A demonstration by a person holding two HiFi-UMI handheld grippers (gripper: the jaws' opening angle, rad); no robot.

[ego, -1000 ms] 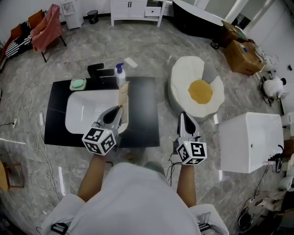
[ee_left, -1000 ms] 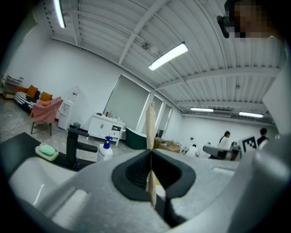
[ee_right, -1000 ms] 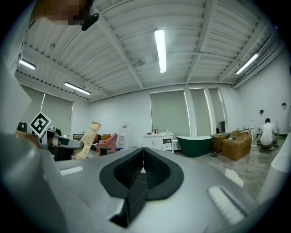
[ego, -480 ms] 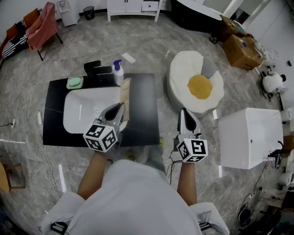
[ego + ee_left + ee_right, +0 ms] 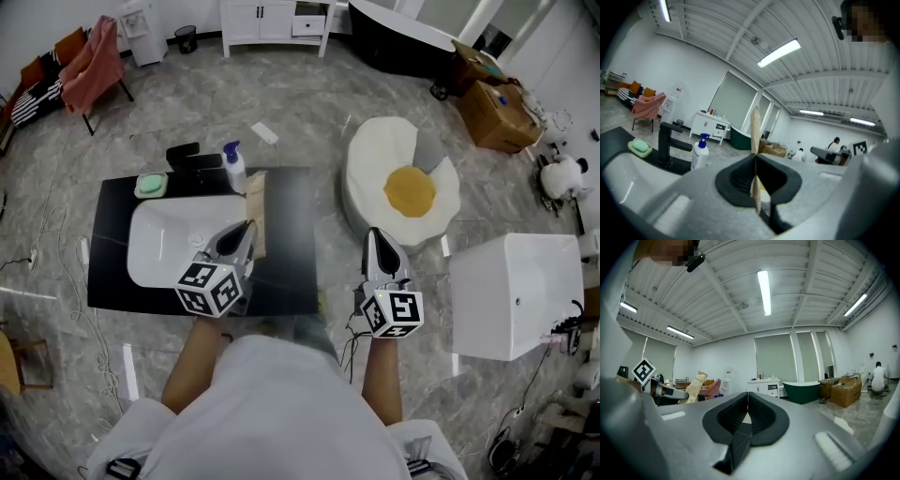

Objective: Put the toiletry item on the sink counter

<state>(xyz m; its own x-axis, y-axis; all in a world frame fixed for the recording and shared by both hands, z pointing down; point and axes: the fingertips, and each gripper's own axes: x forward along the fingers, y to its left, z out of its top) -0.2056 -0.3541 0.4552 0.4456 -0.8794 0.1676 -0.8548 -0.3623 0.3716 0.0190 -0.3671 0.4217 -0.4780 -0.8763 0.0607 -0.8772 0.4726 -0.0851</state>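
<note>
Behind the sink basin, from its left corner rightward: green soap dish, black faucet, white pump bottle, all on the black counter. Just right of the basin, over its right rim: the toiletry item, a flat tan tube or sachet, raised above the counter and not yet set down. Looks about halfway through the task, judging from this: already in the grip and brought over the sink, with lowering and release left to do. Pinches the item by its near end in the left gripper, jaws narrowed almost to nothing on the thin tan edge, the rest of it standing up past the pads toward the back of the basin. Leaves the bare black strip right of the basin as the likely landing spot, close beneath and beside the item. Well right of the basin, off the counter and over the floor: right gripper, jaws pressed together, nothing between them, apparently idle.
</note>
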